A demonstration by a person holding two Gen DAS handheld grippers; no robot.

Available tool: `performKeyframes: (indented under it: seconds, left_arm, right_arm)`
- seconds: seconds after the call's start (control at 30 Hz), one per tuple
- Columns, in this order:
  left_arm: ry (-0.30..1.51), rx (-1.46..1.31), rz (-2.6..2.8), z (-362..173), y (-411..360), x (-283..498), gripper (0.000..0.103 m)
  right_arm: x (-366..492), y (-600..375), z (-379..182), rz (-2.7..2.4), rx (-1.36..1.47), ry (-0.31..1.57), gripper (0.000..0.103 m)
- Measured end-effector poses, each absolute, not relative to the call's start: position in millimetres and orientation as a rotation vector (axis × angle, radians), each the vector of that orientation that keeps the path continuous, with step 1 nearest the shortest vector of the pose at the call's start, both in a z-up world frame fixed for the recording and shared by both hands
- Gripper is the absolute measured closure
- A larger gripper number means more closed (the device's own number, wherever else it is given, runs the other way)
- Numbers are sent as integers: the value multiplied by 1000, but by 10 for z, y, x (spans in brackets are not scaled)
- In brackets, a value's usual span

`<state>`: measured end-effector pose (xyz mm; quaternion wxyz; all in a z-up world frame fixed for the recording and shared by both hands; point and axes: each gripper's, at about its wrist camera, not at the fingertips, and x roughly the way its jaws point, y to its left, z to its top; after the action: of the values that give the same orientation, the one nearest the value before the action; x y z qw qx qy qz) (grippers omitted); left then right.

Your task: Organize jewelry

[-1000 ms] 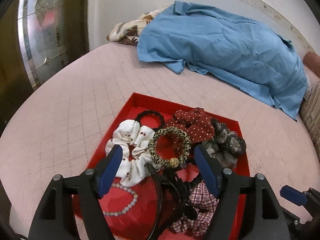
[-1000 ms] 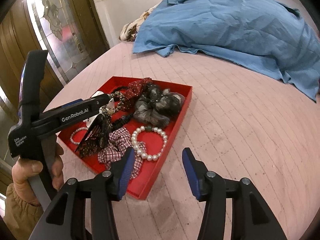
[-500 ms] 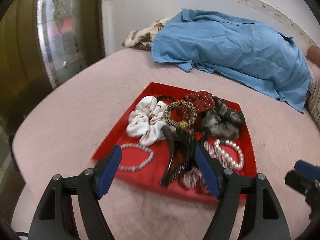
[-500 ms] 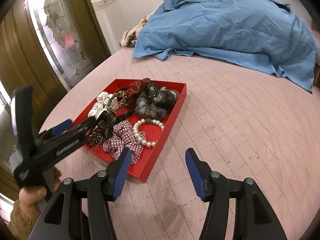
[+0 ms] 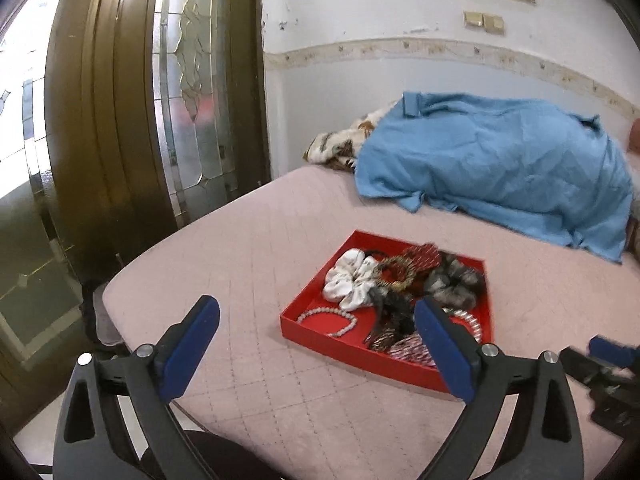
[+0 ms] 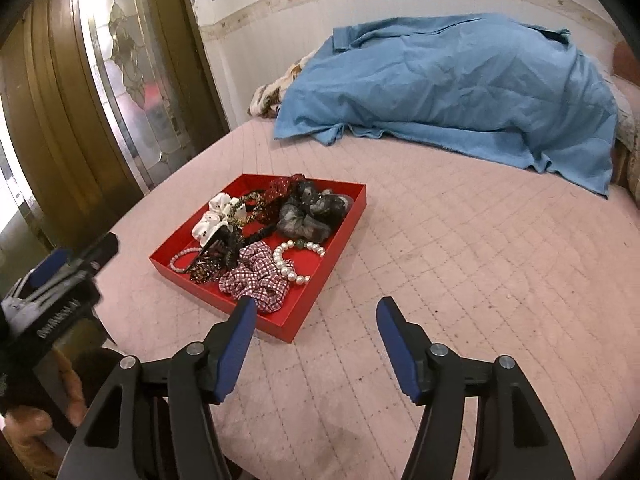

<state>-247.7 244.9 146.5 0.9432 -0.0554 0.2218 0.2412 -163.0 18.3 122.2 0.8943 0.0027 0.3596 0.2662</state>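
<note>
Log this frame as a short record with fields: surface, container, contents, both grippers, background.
surface: pink quilted bed
container: red tray, near the bed's corner
contents: white scrunchie, checked scrunchie, grey scrunchie, pearl bracelet, dark hair clip
left gripper: open, empty, off the tray
right gripper: open, empty, off the tray
background: blue cloth, glass door

Both wrist views look forward and down across the bed [image 5: 248,248], sharing the red tray [image 6: 340,236]
</note>
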Motion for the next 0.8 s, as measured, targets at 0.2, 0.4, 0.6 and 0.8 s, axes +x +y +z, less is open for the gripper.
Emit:
performKeyframes:
  seconds: [0.2, 0.4, 0.6, 0.8]
  left_arm:
    - [388, -98, 495, 1771, 2286, -2697, 1]
    - [308, -60, 504, 1970, 2109, -2903, 0]
    - [331, -56, 445, 1989, 1963, -2962, 0]
    - [380, -44, 424, 1925, 1903, -2975, 0]
  right_arm:
    - [-1806, 59, 1258, 530, 10, 715, 34]
    - [-1968, -103, 1353, 499, 31, 674, 29]
    - [-2165, -209, 1491, 464, 28, 597, 22]
    - [-2340, -240, 1565, 422, -11, 537, 18]
